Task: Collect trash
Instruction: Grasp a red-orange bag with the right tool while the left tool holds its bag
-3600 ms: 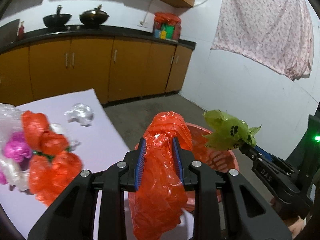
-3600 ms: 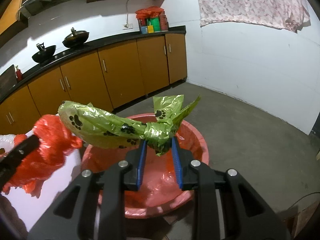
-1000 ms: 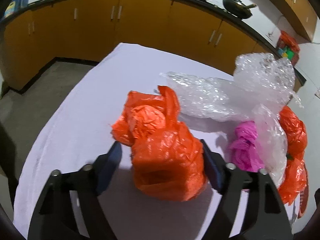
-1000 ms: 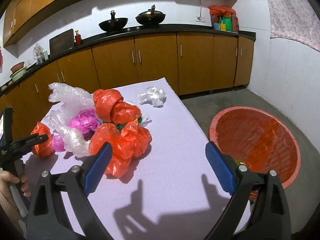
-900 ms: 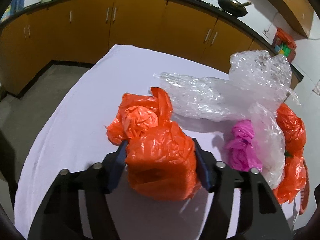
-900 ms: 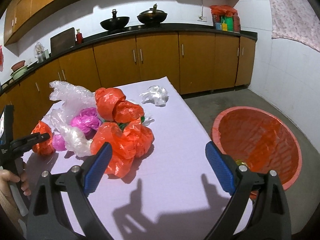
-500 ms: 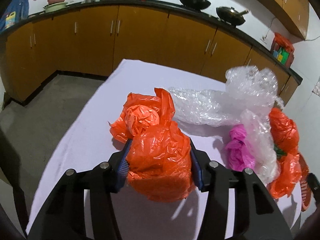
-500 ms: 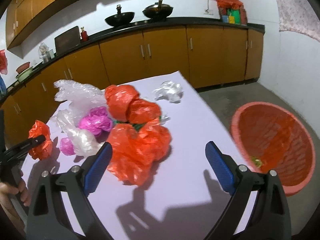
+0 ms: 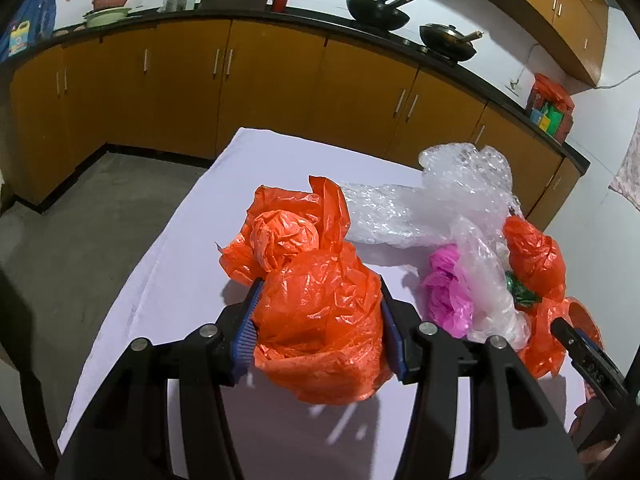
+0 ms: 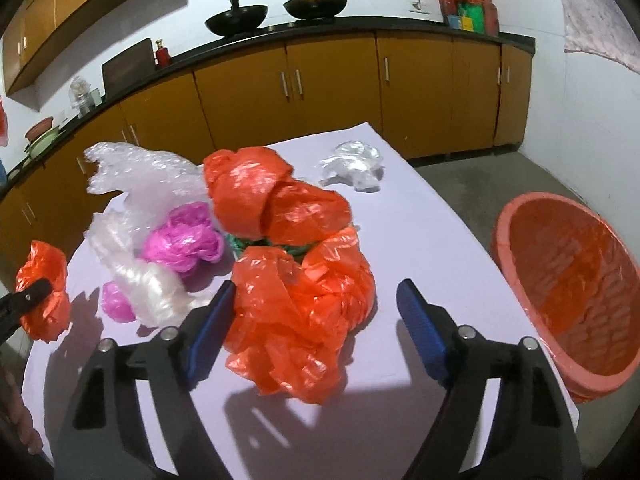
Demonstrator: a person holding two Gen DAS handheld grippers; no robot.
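Observation:
My left gripper (image 9: 320, 324) is shut on a crumpled orange plastic bag (image 9: 316, 304) and holds it just above the white table (image 9: 192, 260). That bag also shows at the far left of the right wrist view (image 10: 42, 292). My right gripper (image 10: 312, 320) is open, its jaws on either side of a bigger orange bag (image 10: 304, 304) that lies on the table. Behind it is a pile: orange bags (image 10: 268, 200), pink plastic (image 10: 180, 240), bubble wrap (image 10: 132, 176). A red basin (image 10: 568, 292) lined with orange plastic stands on the floor to the right.
A small clear plastic wad (image 10: 354, 166) lies near the table's far right corner. Orange kitchen cabinets (image 10: 328, 92) with a black counter run along the back wall. The table's right edge (image 10: 460, 216) drops to grey floor beside the basin.
My left gripper has closed on the orange bag and lifted it slightly. My right gripper has moved in from the table's near side so its open jaws straddle the bigger orange bag.

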